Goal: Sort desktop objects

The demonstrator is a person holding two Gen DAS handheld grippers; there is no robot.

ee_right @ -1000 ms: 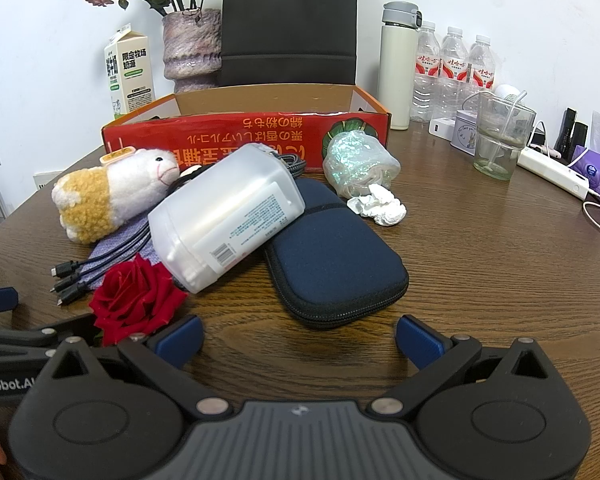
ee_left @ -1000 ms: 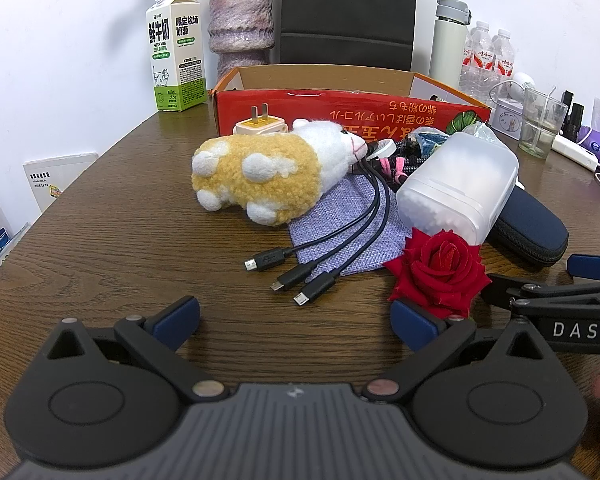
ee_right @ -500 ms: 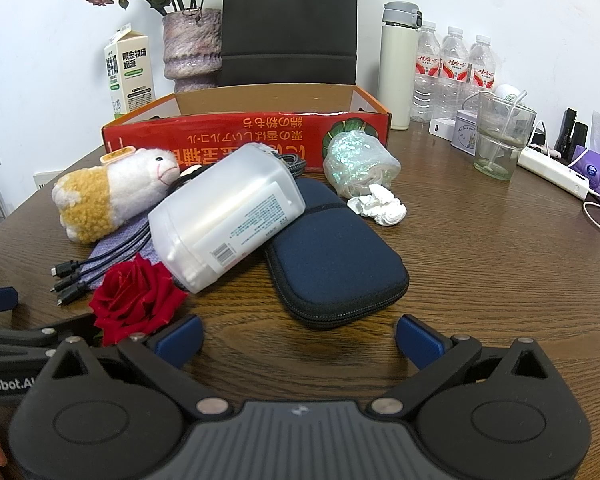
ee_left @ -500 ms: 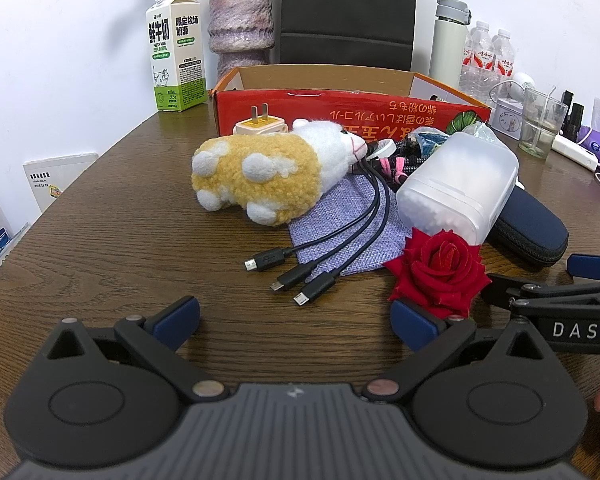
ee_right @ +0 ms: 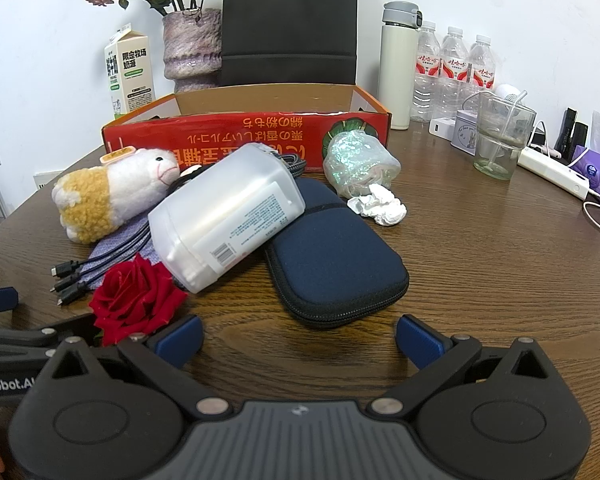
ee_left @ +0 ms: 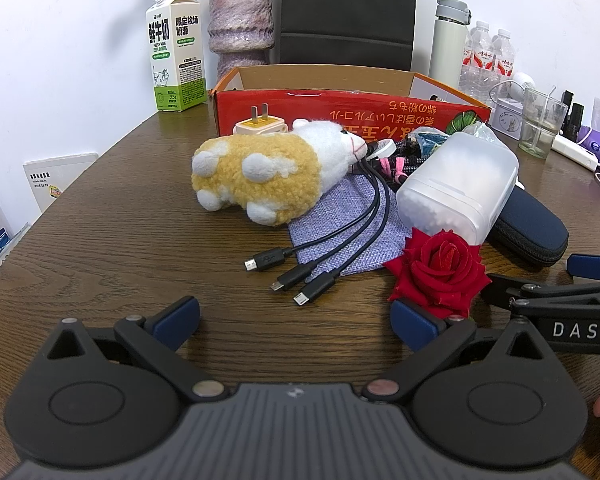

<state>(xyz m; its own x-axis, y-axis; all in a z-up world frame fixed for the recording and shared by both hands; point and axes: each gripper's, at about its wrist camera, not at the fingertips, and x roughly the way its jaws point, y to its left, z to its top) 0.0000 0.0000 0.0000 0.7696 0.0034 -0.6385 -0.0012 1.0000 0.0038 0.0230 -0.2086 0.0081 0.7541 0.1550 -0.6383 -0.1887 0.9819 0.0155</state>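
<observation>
You are holding your left gripper (ee_left: 296, 318) wide apart and empty at the bottom of its frame, low over the dark brown wooden worktop (ee_left: 120, 248). Your right gripper (ee_right: 298, 336) is likewise spread wide, gripping nothing. Just beyond, the red fabric rose (ee_left: 440, 274) is lying beside the left gripper's right finger. Three black cable plugs (ee_left: 288, 272) are resting on a lilac woven pouch (ee_left: 340, 220). In mid-frame, a yellow-and-white plush lamb (ee_left: 268, 176) is lying on its side, and a translucent white plastic container (ee_right: 224, 216) is leaning on a navy zipped case (ee_right: 336, 252). Farther back, the open red cardboard box (ee_right: 220, 136) is sitting across the centre.
</observation>
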